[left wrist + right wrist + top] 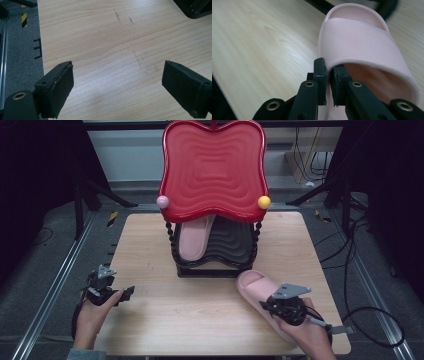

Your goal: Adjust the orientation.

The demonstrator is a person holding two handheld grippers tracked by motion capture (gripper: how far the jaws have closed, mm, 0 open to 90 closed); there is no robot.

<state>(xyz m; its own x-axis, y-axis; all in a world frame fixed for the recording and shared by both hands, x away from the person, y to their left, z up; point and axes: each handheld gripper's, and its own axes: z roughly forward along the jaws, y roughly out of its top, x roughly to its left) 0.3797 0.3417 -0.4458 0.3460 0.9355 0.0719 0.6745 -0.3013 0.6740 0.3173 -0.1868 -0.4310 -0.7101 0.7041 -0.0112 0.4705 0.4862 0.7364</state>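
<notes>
A pink slipper lies on the wooden table at the front right, its toe pointing toward the rack. My right gripper is shut on this slipper's side wall, one jaw outside and one inside the foot opening. A second pink slipper rests on the black lower shelf of a red and black rack. At the table's left edge my left gripper stands open, and its jaws have nothing but bare wood between them.
The rack has a wide red wavy top tray with a pink ball and a yellow ball at its corners. Metal rails and cables run along the floor beside the table.
</notes>
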